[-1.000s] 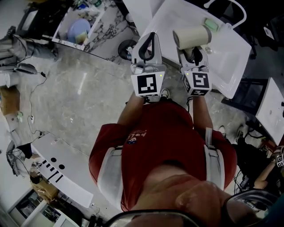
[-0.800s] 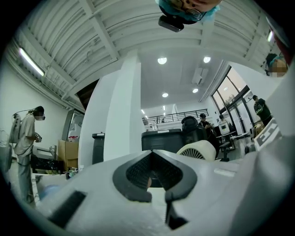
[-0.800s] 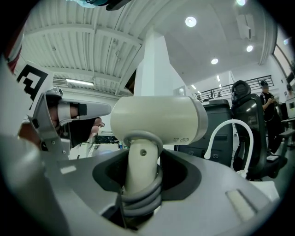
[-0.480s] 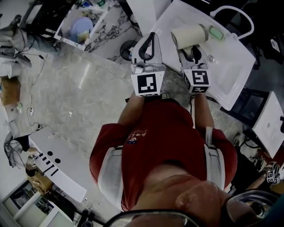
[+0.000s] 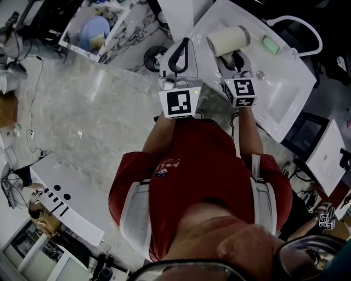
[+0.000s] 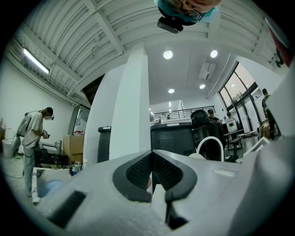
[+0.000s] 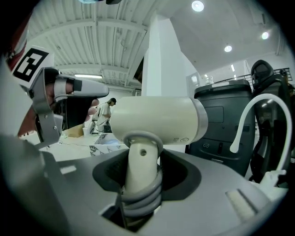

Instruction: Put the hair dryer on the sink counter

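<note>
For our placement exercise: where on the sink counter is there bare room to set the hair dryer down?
Bare: the sink counter's left end, between its edge and the basin, below the hair dryer in the right gripper's fingers. Crowded: the back ledge, where the green soap bar and white faucet sit.

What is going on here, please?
A person stands at a white sink counter with a gripper in each hand. The right gripper is closed on the handle of a cream hair dryer, its cord wound round the handle, and holds it above the counter, not yet set down. The left gripper is shut and empty beside it.
</note>
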`<state>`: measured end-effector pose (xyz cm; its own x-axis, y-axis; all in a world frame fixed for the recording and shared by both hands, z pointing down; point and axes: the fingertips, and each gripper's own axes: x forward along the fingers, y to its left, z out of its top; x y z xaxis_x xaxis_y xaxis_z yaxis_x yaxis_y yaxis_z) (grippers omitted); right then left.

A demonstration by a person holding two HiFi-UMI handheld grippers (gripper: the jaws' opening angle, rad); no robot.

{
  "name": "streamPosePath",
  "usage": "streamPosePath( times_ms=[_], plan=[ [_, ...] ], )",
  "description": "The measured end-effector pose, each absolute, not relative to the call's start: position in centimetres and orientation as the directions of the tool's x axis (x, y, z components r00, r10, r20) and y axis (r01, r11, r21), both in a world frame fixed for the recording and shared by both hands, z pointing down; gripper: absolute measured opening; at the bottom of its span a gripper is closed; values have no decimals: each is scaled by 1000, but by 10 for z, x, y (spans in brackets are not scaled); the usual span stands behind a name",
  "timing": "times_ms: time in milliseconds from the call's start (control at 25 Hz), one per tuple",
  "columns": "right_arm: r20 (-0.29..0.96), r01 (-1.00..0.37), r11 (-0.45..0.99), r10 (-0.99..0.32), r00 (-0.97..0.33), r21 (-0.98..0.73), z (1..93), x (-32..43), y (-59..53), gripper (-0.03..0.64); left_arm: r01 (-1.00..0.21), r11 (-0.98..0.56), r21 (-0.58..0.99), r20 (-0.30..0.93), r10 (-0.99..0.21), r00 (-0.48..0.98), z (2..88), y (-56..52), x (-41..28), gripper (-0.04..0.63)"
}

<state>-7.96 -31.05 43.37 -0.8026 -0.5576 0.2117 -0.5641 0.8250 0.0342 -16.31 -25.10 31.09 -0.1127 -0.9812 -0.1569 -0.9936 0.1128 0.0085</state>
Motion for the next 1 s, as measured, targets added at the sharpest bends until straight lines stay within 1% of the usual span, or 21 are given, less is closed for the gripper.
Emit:
streamPosePath(
  times_ms=[200, 480, 1000],
  plan=[
    [266, -511, 858, -505, -821, 51, 460, -99, -330, 183, -994, 102, 32, -127, -986, -105, 324, -277, -179, 2],
    [321, -471, 880, -464, -826, 60, 490, -112, -349, 183, -995, 90, 40, -107, -990, -94, 337, -302, -192, 2],
    [447, -396, 916, -381, -809, 63, 553, -133, -374, 183, -996, 76, 52, -60, -995, -79, 362, -327, -214, 2]
  ],
)
